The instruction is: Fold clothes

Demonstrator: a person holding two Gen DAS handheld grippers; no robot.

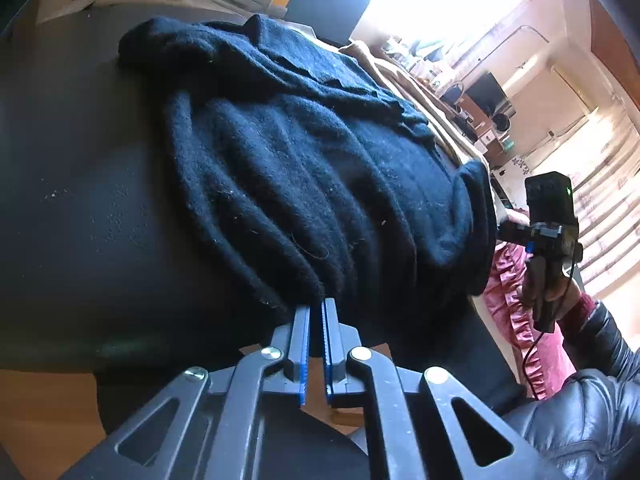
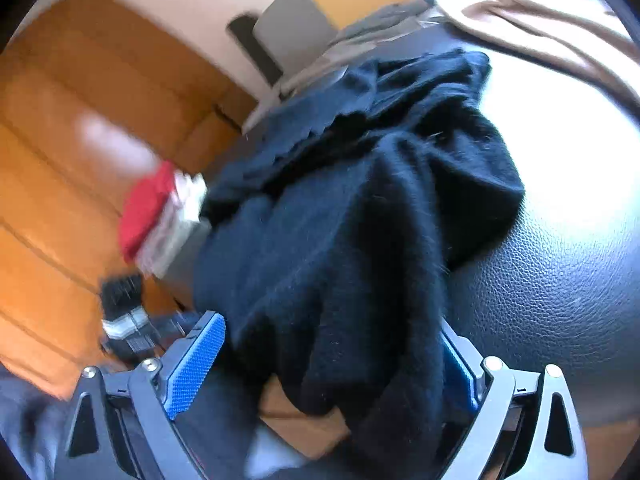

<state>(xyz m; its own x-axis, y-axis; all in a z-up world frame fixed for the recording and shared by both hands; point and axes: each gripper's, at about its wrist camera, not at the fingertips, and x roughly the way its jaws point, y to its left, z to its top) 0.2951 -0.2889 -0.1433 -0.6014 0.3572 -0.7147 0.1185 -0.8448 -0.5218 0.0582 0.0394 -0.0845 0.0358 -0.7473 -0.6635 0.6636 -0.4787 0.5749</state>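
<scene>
Black sweater [image 1: 320,168] bunched on black table [image 1: 80,208], near hem overhanging near edge. Left gripper [image 1: 316,308] nearly closed, pinching hem fold at near edge. Right gripper [image 2: 332,360] spread wide, hem cloth draped between fingers, not clamped. Long axis runs away from both toward far edge; beige garment [image 2: 540,20] beyond.

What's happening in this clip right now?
A person is folding a dark knit sweater on a black table, with a handheld gripper in each hand. The left gripper is pinched shut on the sweater's near edge, and the fabric bunches into ridges toward it. The right gripper is open, with a fold of the sweater draped between its blue pads. A tan garment lies beyond. The sweater is still rumpled, not neatly folded.
</scene>
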